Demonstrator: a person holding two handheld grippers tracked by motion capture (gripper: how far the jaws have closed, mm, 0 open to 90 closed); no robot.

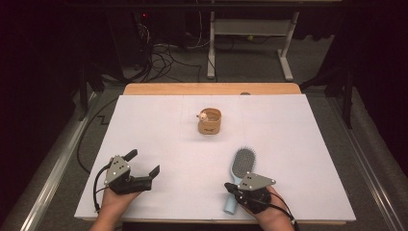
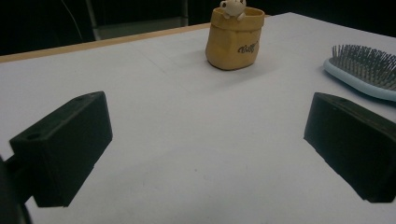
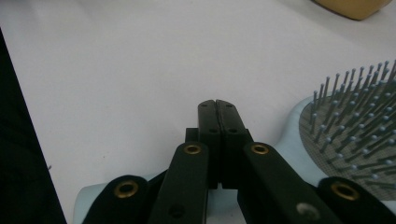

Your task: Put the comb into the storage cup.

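A light blue hairbrush (image 1: 243, 162) lies bristles up on the white sheet at the front right, its handle toward the front edge. My right gripper (image 1: 231, 188) rests over the handle. In the right gripper view its jaws meet with nothing between them, so the right gripper (image 3: 217, 109) is shut, with the hairbrush (image 3: 345, 126) under and beside it. My left gripper (image 1: 142, 162) hovers at the front left, open and empty. In its own view the left gripper (image 2: 210, 144) has bare sheet between its jaws and the hairbrush (image 2: 364, 70) at the right.
A small tan pot (image 1: 210, 121) with a pale toy figure on its rim stands mid-table toward the back; the tan pot (image 2: 233, 44) sits ahead of my left gripper. The white sheet (image 1: 288, 125) covers a wooden table. Cables and desk legs lie on the floor beyond.
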